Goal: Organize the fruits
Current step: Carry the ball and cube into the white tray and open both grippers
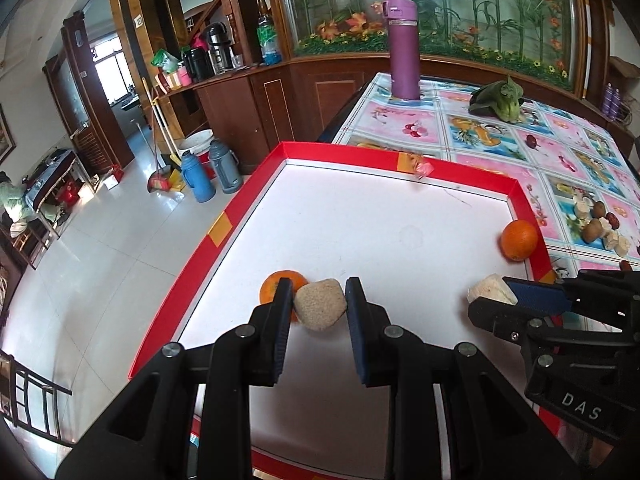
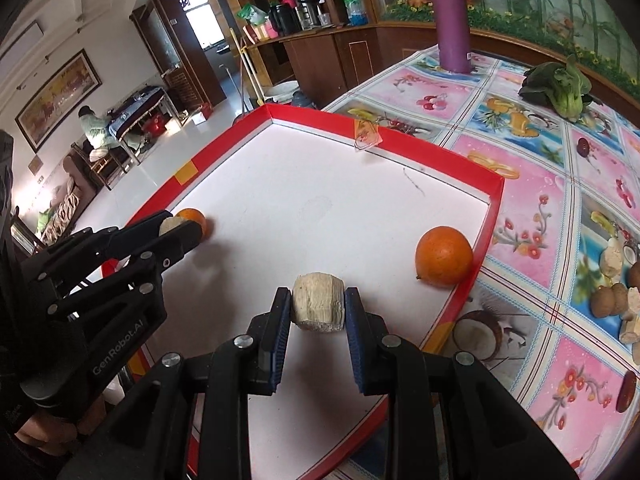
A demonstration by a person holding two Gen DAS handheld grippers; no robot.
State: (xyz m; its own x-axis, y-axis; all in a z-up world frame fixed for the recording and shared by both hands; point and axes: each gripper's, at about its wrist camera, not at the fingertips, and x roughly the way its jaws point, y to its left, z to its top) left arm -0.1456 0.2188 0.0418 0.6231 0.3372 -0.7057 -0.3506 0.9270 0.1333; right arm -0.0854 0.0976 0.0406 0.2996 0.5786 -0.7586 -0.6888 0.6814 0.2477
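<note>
The left gripper (image 1: 319, 300) pinches a beige chunk (image 1: 320, 307) over the red-rimmed tray (image 1: 400, 168), beside an orange (image 1: 269, 286). The right gripper (image 2: 318, 304) clamps a pale chunk (image 2: 318, 304). A second orange (image 2: 443, 257) sits in the tray's right corner. Only the right view shows a seated person (image 2: 93, 130).

A glass-fronted dark wooden cabinet (image 1: 432, 12) with painted bamboo and orange flowers fills the far wall. Left of it, a curved wooden counter (image 1: 224, 80) carries black flasks. Below the counter, glossy white floor tiles (image 1: 100, 248) reflect daylight from a bright window (image 1: 110, 74) farther left.
</note>
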